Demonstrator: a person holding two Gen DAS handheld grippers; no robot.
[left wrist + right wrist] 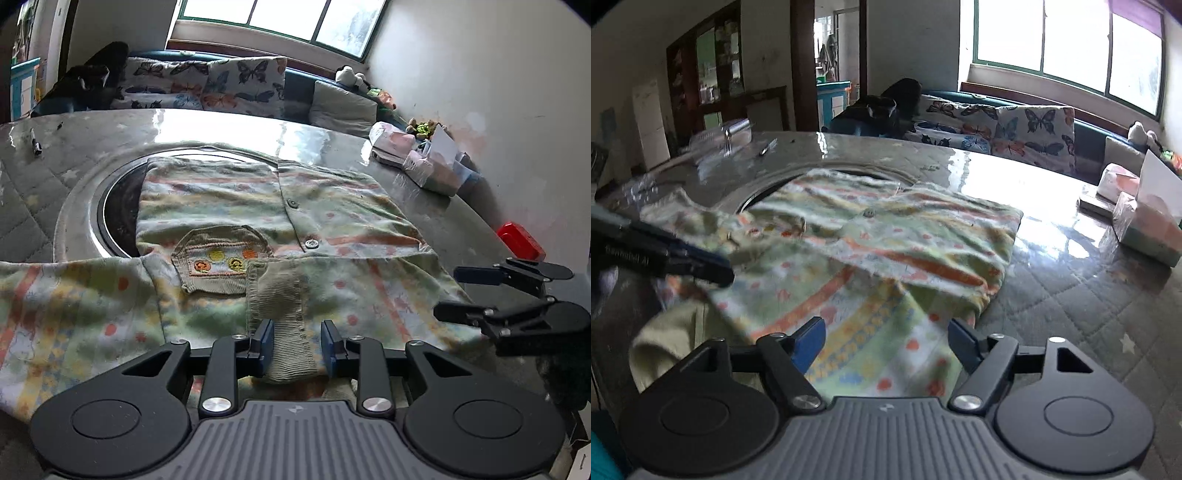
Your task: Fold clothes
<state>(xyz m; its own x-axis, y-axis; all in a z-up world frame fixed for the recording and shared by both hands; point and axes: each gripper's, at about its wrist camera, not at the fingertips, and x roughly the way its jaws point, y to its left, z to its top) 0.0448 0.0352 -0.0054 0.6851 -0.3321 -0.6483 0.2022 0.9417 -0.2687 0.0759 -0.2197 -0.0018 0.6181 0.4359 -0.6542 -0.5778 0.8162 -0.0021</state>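
A lived-in home's sitting room — a blue sofa (1089,127) with butterfly-print cushions (1034,133) under a wide window (1067,48), soft toys (351,75), a glass-fronted dark wooden cabinet (709,66).

Garment (229,199): soft fleecy printed cloth, ribbed collar (280,314). Table (221,125): glossy clear cover over quilted cloth.

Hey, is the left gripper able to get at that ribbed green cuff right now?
Probably yes. The left gripper is open with the cuff lying between its fingers on top of the shirt, nothing covering it. The right gripper sits off to the side, clear of it.
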